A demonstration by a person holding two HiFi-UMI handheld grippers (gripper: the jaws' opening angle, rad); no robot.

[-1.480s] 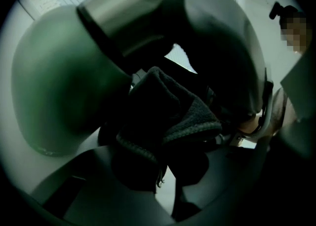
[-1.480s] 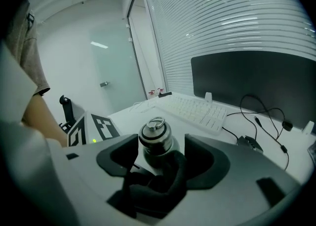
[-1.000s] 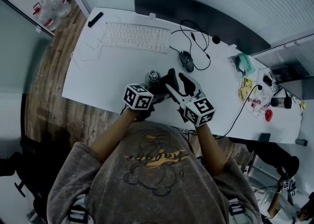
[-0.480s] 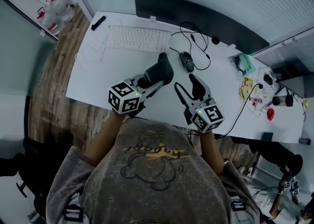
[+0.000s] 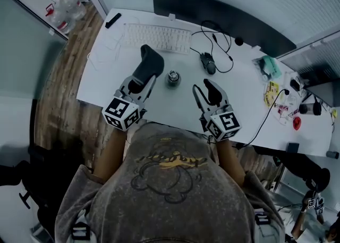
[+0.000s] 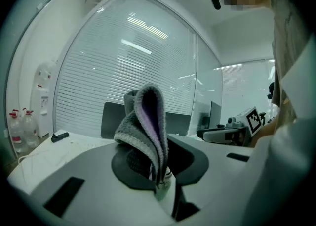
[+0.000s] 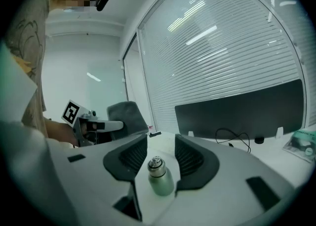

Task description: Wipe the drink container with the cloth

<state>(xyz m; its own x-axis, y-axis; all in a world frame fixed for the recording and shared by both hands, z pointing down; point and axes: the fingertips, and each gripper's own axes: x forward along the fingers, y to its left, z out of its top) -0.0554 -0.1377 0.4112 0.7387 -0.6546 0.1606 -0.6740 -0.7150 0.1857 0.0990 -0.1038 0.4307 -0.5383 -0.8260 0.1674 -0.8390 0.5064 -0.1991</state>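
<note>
A small metal drink bottle (image 5: 172, 78) stands upright and alone on the white desk (image 5: 95, 85). My left gripper (image 5: 139, 83) hangs to its left, shut on a folded grey cloth (image 5: 149, 61) that sticks out past the jaws. In the left gripper view the cloth (image 6: 146, 121) is pinched in that gripper (image 6: 159, 164). My right gripper (image 5: 204, 91) is to the right of the bottle and open. Its jaws have just been closing with nothing between them. In the right gripper view the bottle (image 7: 160, 179) stands a little beyond that gripper (image 7: 161, 147), untouched.
A white keyboard (image 5: 158, 37), a black mouse (image 5: 207, 63) with cables, and a dark monitor (image 5: 223, 10) line the far side of the desk. Small clutter (image 5: 273, 93) lies at the right end. Water jugs (image 5: 66, 2) stand on the wooden floor at the left.
Both grippers were at the bottle. The left one has carried the cloth up and to the left, uncovering it. The right gripper has let go and drawn back; the bottle stands free.
</note>
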